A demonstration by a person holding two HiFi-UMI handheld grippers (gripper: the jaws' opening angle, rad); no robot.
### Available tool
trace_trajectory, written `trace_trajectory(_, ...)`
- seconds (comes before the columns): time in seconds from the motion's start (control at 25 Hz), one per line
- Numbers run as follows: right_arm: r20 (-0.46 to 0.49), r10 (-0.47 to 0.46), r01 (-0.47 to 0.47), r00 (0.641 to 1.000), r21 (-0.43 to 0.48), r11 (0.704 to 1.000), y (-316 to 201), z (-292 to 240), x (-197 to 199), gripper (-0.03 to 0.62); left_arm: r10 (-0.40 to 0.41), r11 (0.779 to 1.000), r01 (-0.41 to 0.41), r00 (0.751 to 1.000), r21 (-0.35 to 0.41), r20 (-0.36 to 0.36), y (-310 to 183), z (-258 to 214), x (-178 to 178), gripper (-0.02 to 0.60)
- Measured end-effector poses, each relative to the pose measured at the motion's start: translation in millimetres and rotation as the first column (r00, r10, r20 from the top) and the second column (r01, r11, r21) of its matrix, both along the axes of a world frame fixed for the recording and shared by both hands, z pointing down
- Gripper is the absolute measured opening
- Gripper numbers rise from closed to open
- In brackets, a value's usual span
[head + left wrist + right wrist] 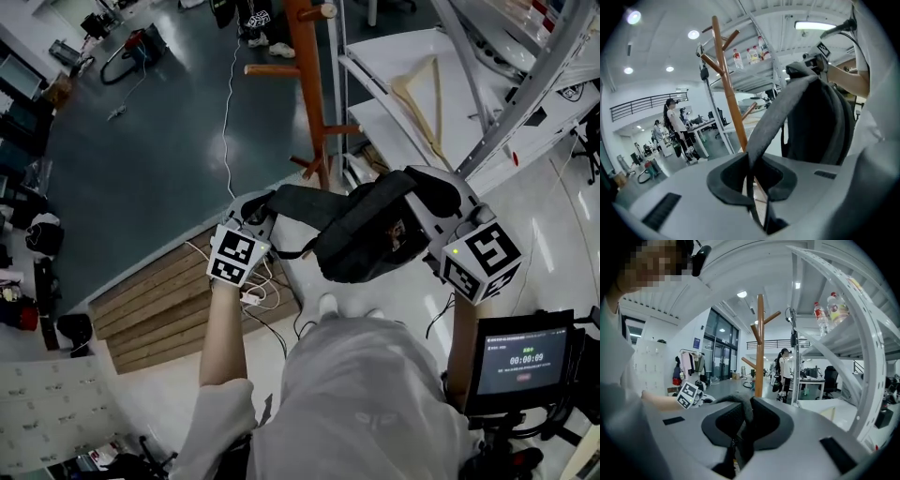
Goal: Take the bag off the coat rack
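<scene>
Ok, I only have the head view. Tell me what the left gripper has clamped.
Observer: The left gripper is shut on the bag's grey strap, which runs up from its jaws to the bag.
Operator: Now check the right gripper.
Observer: The right gripper is shut on a dark grey loop of the bag, pinched between its pads.
Operator: Report who is near the coat rack.
Observer: A person stands just beyond the coat rack, beside a desk.
</scene>
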State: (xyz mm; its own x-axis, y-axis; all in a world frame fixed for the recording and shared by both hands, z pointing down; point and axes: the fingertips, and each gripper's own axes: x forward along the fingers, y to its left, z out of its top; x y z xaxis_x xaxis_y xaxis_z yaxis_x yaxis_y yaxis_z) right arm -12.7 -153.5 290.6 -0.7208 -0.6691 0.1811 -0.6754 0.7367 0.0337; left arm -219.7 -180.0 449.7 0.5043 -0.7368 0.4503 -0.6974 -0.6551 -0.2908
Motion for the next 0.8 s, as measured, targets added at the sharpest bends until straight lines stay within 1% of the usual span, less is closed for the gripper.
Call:
trace_trajectory(0.04, -0.009, -0.015, 0.015, 1.000, -0.004, 1.000, 2, 4, -5, 0.051, 0.002, 1.000, -0.001, 1.000, -0.024, 0.021, 11, 11, -3, 0.037)
trace_trajectory(0.08, -0.017, -0.028, 0.027, 0.999, -0.013, 1.000, 4, 9, -10, 0.051, 0.003, 0.999, -0.002, 1.000, -0.048, 0.025, 21, 22, -4, 0.037)
trace_trajectory(0.12, -0.021, -0.036, 0.036, 0.999, -0.025, 0.999, 5, 15, -12, 0.051, 0.006, 0.997, -0.005, 1.000, -0.072, 0.014, 30, 33, -4, 0.037)
trace_trajectory(0.28, -0.004, -0.041, 0.041, 0.999, -0.085, 0.996, 11, 35, -12, 0.051, 0.029, 0.988, -0.043, 0.995, -0.149, -0.096, 54, 68, 13, 0.037)
trace_trajectory(0.4, 0.016, -0.015, 0.017, 1.000, -0.124, 0.992, 16, 49, -3, 0.051, 0.059, 0.971, -0.094, 0.985, -0.220, -0.163, 68, 92, 40, 0.037)
trace_trajectory(0.48, 0.021, 0.016, -0.013, 1.000, -0.138, 0.990, 19, 55, 8, 0.051, 0.122, 0.958, -0.167, 0.973, -0.234, -0.195, 78, 106, 66, 0.037)
trace_trajectory(0.6, 0.000, 0.058, -0.058, 0.998, -0.143, 0.988, 29, 65, 26, 0.051, 0.202, 0.944, -0.249, 0.955, -0.216, -0.217, 83, 124, 94, 0.037)
trace_trajectory(0.68, -0.014, 0.105, -0.106, 0.994, -0.148, 0.983, 34, 75, 42, 0.051, 0.250, 0.920, -0.305, 0.940, -0.247, -0.232, 83, 136, 106, 0.038)
trace_trajectory(0.8, -0.026, 0.226, -0.227, 0.974, -0.160, 0.961, 28, 90, 85, 0.051, 0.341, 0.868, -0.401, 0.910, -0.294, -0.235, 69, 154, 132, 0.038)
